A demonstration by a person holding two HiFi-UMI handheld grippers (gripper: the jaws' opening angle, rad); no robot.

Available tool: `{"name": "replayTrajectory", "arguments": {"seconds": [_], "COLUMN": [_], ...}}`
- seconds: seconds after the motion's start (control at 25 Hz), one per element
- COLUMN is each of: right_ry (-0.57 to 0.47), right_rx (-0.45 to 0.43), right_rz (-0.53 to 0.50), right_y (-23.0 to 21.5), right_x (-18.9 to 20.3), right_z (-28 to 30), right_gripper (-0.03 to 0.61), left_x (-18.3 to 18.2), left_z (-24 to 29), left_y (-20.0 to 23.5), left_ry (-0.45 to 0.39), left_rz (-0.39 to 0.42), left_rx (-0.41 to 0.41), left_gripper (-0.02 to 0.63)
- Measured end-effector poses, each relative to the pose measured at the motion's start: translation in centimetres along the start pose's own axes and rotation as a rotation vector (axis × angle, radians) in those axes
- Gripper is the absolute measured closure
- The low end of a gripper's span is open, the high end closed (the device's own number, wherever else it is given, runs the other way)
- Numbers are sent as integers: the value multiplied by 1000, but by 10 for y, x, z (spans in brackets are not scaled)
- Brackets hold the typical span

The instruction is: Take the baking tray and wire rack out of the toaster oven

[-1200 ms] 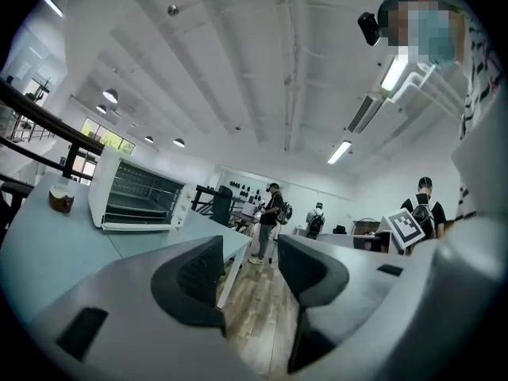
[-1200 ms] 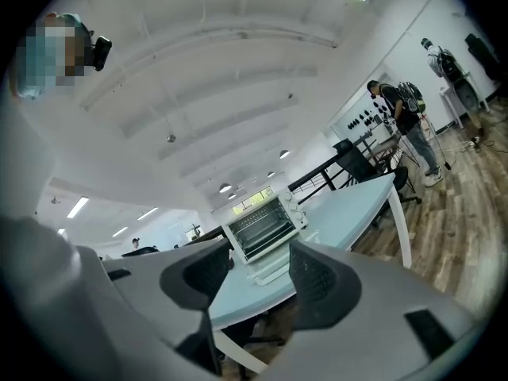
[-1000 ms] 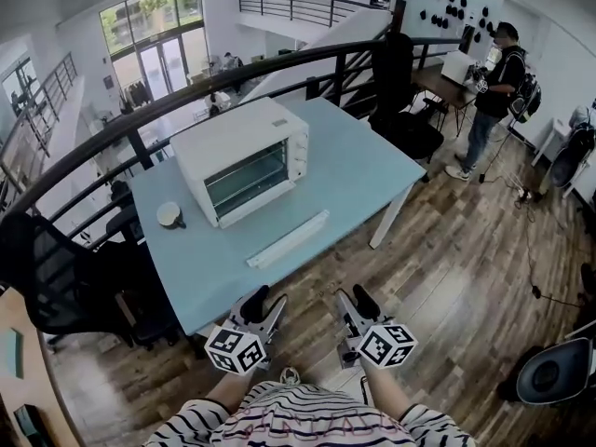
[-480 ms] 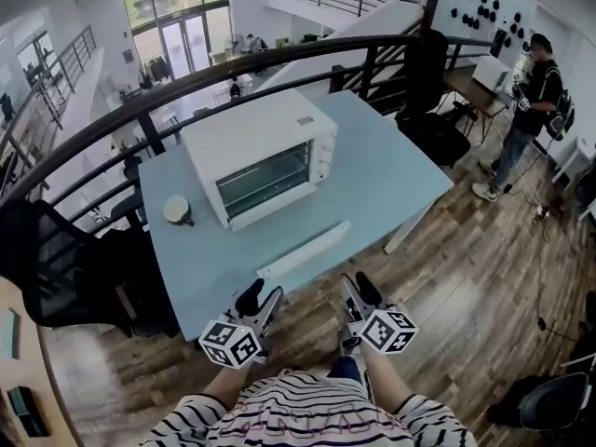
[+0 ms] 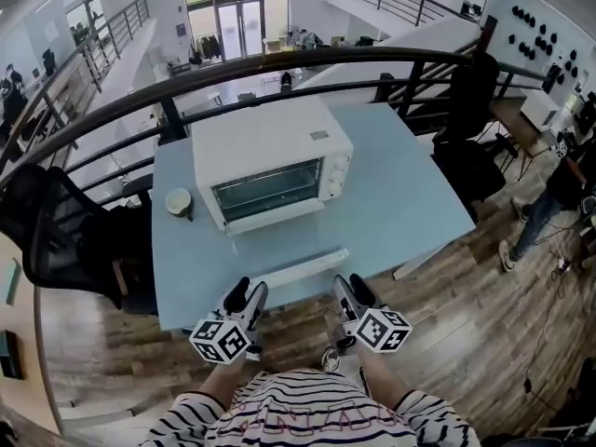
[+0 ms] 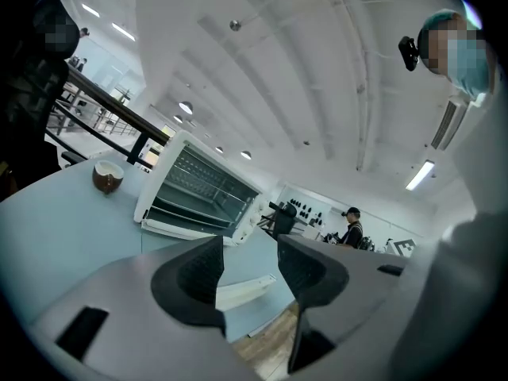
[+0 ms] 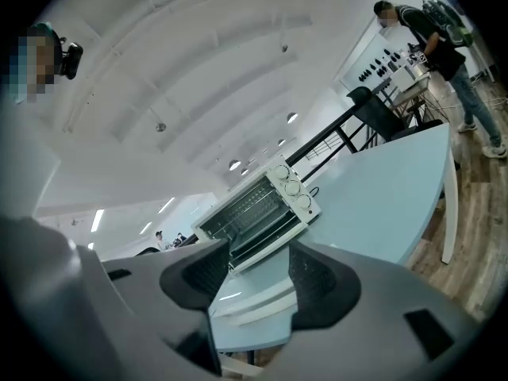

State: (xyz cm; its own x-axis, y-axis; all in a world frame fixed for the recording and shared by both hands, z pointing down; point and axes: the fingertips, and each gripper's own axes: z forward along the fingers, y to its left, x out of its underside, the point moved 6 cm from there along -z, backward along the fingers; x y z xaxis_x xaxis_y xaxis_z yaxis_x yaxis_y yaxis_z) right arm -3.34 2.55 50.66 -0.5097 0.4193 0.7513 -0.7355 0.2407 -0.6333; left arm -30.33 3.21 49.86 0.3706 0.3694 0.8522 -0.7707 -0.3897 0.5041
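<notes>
While left gripper [image 5: 250, 292] and right gripper [image 5: 351, 290] gape, one toaster oven [image 5: 270, 161] stands.

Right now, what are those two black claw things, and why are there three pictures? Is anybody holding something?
A person in a striped shirt holds a tool called a gripper in each hand: the left gripper and the right gripper. The cubes with square patterns are part of them.

The head view comes from a camera on the person's head, looking down. The other two pictures come from small cameras riding on each gripper, so you see its two dark jaws up close.

In front stands a blue table. On it are a white oven, a small cup beside it, and a long white strip near the front edge.

Both grippers have their jaws apart and hold nothing.
</notes>
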Motion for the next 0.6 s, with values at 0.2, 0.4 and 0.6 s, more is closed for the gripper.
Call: {"name": "replayTrajectory", "arguments": {"seconds": [0.2, 0.4, 0.6], "right_ry": [65, 113, 148], "right_rx": [-70, -133, -162], "right_rz": [-3, 5, 28], "right_y": [-34, -54, -66], "right_x": [-27, -42, -48], "right_z": [17, 32, 54], "right_gripper": [347, 347, 347], "left_x": [11, 20, 23], "left_z": [19, 30, 43], "left_y": [-15, -25, -25], "left_ry": [-56, -113, -135], "left_rz": [-31, -65, -83], "left_rx": [-104, -187, -244], "left_gripper": [420, 420, 420]}}
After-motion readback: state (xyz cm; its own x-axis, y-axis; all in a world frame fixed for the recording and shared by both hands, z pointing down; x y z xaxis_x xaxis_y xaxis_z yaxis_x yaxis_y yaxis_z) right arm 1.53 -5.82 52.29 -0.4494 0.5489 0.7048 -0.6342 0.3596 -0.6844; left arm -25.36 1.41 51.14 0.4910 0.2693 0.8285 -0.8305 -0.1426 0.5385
